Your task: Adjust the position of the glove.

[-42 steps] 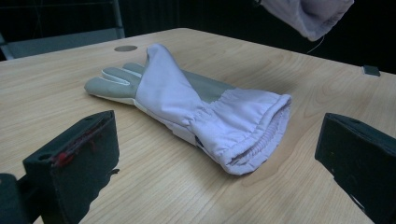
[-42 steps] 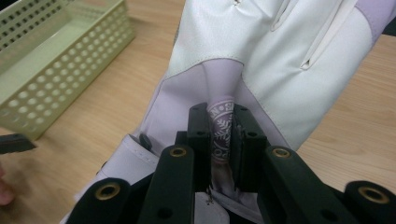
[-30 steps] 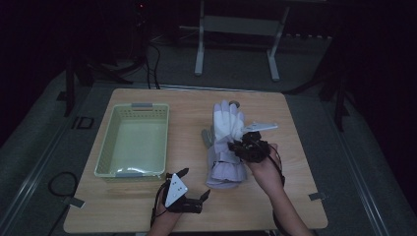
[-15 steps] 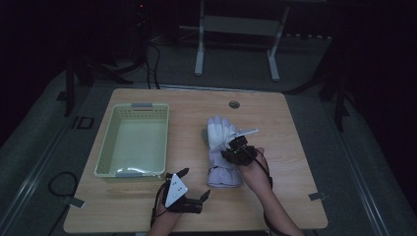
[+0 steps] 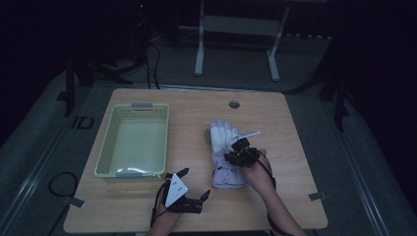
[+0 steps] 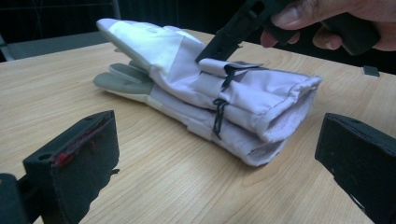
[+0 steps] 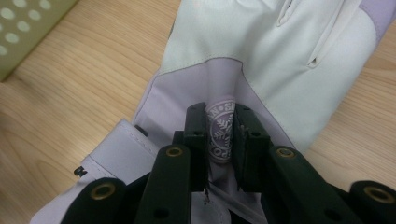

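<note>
Right claw [image 7: 219,140] has dropped onto glove [image 5: 226,157] — pinching its cuff patch | left claw [image 6: 210,154] wide, idle | basket [image 5: 105,157] empty — glove unlifted on bench [image 5: 290,137]

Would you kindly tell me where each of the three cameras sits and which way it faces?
High view: above the person's side, facing forward and down on the table, basket and gloves; both forearms enter from below.
Left gripper view: rides the left gripper, looking low across the wood at the stacked gloves; its two black jaws stand wide apart.
Right gripper view: rides the right gripper, looking down on the gloves; its jaws pinch a snowflake label.
Shared: both gripper views show the gloves; the left one also shows the right gripper.
</note>
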`<state>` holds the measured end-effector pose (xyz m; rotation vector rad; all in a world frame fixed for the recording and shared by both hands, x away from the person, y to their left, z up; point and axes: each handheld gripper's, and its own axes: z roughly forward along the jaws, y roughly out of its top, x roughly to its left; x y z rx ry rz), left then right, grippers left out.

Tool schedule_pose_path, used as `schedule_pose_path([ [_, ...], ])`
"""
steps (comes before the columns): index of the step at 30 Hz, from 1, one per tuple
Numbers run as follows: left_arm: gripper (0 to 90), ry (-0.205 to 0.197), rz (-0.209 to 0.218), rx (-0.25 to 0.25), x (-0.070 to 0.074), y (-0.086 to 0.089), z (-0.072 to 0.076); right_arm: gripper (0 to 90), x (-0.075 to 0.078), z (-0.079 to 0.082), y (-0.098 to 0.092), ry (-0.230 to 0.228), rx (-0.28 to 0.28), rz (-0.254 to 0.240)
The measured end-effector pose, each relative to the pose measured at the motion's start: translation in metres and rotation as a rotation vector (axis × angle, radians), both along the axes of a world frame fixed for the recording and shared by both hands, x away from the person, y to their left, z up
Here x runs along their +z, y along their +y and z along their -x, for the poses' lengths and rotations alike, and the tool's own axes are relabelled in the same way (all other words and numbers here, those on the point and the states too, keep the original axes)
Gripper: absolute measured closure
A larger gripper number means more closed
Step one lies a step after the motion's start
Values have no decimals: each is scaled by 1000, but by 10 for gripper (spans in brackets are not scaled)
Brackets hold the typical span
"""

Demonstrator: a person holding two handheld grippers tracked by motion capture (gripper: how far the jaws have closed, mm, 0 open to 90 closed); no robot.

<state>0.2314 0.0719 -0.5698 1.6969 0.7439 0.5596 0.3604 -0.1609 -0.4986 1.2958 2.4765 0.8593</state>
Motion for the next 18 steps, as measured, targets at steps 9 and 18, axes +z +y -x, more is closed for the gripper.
schedule_pose_path([
  [9,0,1,-1,-1,0,0,0,746,0,-2,-15,-10,-40,1],
  [18,0,3,-2,5,0,0,0,505,5,1,-17,-71,14,-27],
])
